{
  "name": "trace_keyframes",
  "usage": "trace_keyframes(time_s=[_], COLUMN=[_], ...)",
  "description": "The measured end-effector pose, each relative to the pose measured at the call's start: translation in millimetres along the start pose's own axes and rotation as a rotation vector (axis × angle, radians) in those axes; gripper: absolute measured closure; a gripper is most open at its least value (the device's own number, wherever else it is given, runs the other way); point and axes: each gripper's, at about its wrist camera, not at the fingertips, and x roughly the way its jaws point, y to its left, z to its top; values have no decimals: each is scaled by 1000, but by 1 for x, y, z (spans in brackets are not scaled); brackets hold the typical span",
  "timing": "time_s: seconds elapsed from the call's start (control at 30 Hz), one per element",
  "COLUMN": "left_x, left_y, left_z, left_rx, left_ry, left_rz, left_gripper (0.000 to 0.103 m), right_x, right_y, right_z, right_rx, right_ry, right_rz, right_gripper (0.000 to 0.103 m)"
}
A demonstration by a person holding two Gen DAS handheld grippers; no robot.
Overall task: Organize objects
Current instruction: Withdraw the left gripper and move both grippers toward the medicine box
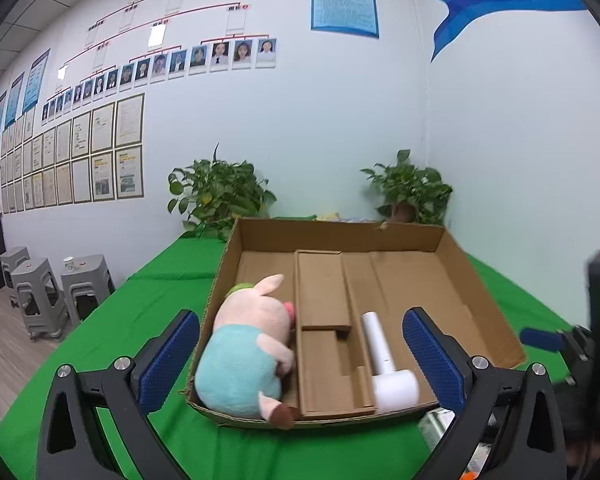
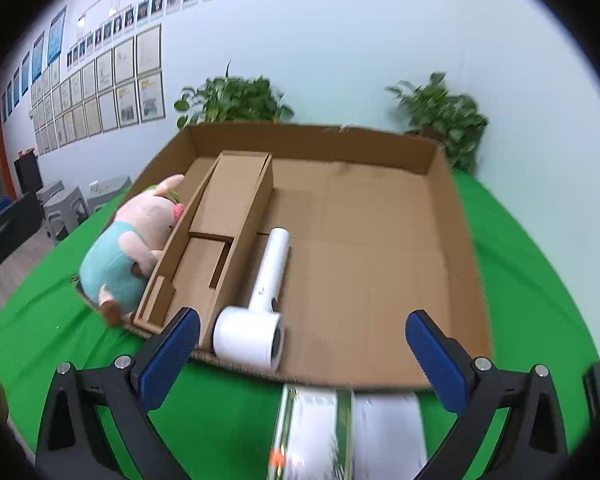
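An open cardboard box (image 1: 475, 280) (image 2: 455, 224) lies on the green table. A pink plush pig (image 1: 248, 348) (image 2: 128, 248) in a teal shirt lies in its left compartment, beside a cardboard insert (image 1: 323, 320) (image 2: 216, 240). A white hair dryer (image 1: 385, 372) (image 2: 260, 312) lies right of the insert, head at the near wall. A white and green packet (image 2: 323, 432) (image 1: 439, 424) lies on the cloth in front of the box. My left gripper (image 1: 300, 356) is open and empty before the box. My right gripper (image 2: 301, 354) is open and empty above the packet and near wall.
Two potted plants (image 1: 220, 192) (image 1: 411, 188) stand behind the box against the wall. Grey stools (image 1: 44, 292) stand on the floor at left beyond the table edge. The other gripper's body (image 1: 595, 320) shows at the right edge of the left wrist view.
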Motion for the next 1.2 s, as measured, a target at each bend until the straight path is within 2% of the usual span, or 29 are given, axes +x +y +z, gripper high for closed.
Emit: trace_keyframes(time_s=[0.13,0.27,0.43,0.6,0.83,0.87,0.9,0.93,0.97,1.0,1.03,1.07,1.1,1.17,1.2], left_x=[-12,-25,-37,-40,-24,-21,-18,-15,-12,-9,-4,1,5,5,5], left_y=[-11,-24,-36,-44,-41,-40,-40,-39,-39,-38,-37,-35,-33,-32,-32], left_z=[-1,-2,-4,-9,-25,-27,-29,-31,-33,-34,-36,-37,-38,-38,-38], left_rx=[4,26,45,54,47,46,44,43,44,47,45,43,44,56,56], left_ry=[-8,-13,-18,-23,18,25,32,40,47,58,79,104,112,76,65], left_rz=[-7,-17,-41,-29,-35,-35,-34,-30,-20,-8,-7,-18,-17,0,-6], left_gripper=[0,0,0,0,0,0,2,13,25,54,80,90,94,92,78], right_x=[-35,-50,-48,-43,-39,-40,-40,-40,-38,-37,-36,-37,-36,-38,-38], right_y=[3,3,1,-2,-5,-6,-6,-7,-7,-6,-6,-8,-9,-12,-15], right_z=[-12,-21,-28,-31,-35,-37,-38,-39,-40,-41,-42,-43,-43,-43,-43], right_rx=[-1,4,22,26,43,44,46,47,40,30,25,27,30,37,38], right_ry=[-50,-70,-74,-68,-83,-94,-99,-98,-90,-79,-77,-79,-80,-88,-90], right_rz=[-26,-59,-62,-66,-24,-19,-16,-19,-31,-44,-46,-42,-40,-47,-57], right_gripper=[1,1,1,1,1,2,10,33,49,82,95,95,95,89,59])
